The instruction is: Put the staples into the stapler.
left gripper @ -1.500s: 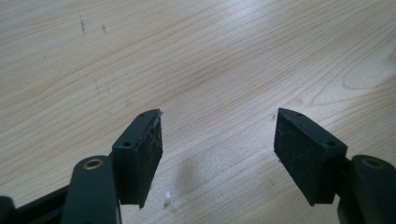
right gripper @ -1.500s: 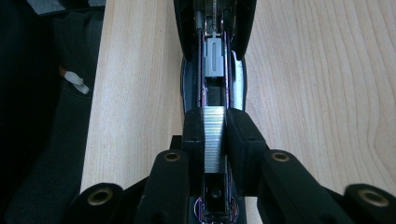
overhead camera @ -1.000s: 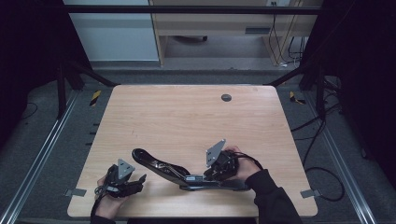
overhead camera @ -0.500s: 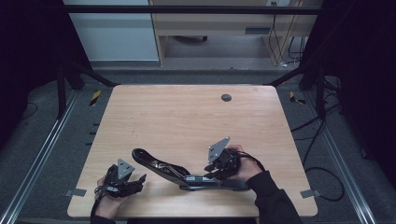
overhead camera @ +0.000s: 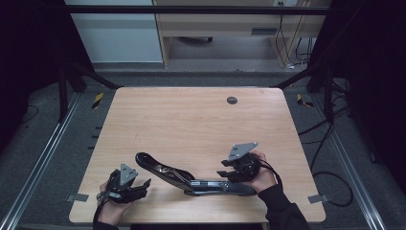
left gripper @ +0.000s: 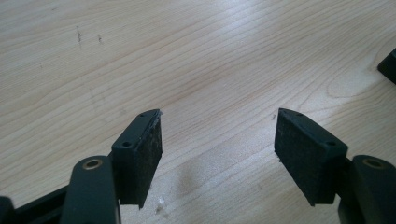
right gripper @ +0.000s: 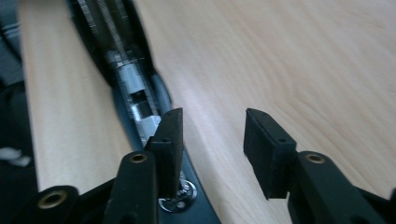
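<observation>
A long black stapler (overhead camera: 191,179) lies opened out flat near the table's front edge, its metal staple channel (right gripper: 126,79) facing up. My right gripper (overhead camera: 223,173) hovers just over its right end, pointing left along it. Its jaws have just been opening, and in the right gripper view (right gripper: 212,135) only bare wood lies between the pads, with the stapler under and beside the left pad. My left gripper (overhead camera: 142,186) rests at the front left, a short way from the stapler's raised arm. In the left gripper view (left gripper: 217,135) its jaws stand wide apart over bare wood.
The wooden table (overhead camera: 191,124) has a small dark round grommet (overhead camera: 232,100) near its far edge. Dark frame posts and floor cables (overhead camera: 330,129) surround the table. A black corner of the stapler (left gripper: 388,65) shows at the right edge of the left gripper view.
My right gripper has drawn back to the right along the stapler and its jaws have spread apart. The left gripper and the stapler have kept still.
</observation>
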A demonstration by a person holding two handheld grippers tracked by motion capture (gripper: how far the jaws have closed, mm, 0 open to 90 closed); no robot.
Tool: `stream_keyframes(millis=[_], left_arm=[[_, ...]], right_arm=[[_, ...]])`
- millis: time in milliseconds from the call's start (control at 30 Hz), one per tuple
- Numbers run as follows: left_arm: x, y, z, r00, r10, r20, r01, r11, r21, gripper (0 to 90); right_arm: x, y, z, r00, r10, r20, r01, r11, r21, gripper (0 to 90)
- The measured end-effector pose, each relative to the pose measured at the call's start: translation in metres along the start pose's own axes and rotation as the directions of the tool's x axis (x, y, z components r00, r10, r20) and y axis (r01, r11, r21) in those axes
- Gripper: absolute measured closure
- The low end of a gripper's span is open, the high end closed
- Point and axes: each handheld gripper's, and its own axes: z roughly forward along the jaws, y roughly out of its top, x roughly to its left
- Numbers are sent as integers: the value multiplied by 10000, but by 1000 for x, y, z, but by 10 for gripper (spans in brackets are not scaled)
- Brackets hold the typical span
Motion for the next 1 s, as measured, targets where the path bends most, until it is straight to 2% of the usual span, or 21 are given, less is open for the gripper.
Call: stream_keyframes(millis=[167,233,333,467,667,733,767,800,833,1000], left_arm=[[1,0,-2,10000,37,38,-37,10000,-45,313],[1,0,-3,10000,18,41,-17,10000,-90,313],[0,1,-4,10000,-26,77,28,9997,-224,313],[-1,1,-7,9999,-35,135,41,9991,-430,311],[-1,1,-11,9993,-188,313,213,9966,-797,312],[0,1,-13,9990,-241,363,275,9952,-940,313],[0,1,-14,9989,-249,401,288,9948,-978,312],[0,1,-15,9986,-317,423,360,9937,-1060,312],[0,1,-16,9983,-361,454,411,9926,-1145,312],[2,1,-19,9979,-479,438,536,9887,-1402,313]], right_arm=[[-4,-14,-11,9929,770,907,-715,9955,-625,528],[-5,-20,-15,9886,1131,991,-1043,9905,-891,525],[-8,-27,-20,9813,1392,1326,-1282,9878,-885,510],[-12,-38,-27,9670,1923,1671,-1730,9772,-1233,501],[-18,-58,-35,9358,2615,2366,-2348,9626,-1353,493],[-20,-65,-39,9208,2922,2585,-2620,9541,-1453,492],[-20,-69,-42,9102,3134,2708,-2800,9473,-1554,492],[-20,-72,-43,9053,3210,2781,-2851,9446,-1625,492],[-20,-76,-45,8966,3386,2853,-3009,9387,-1685,492],[-19,-96,-49,8711,3786,3129,-3432,9249,-1637,497]])
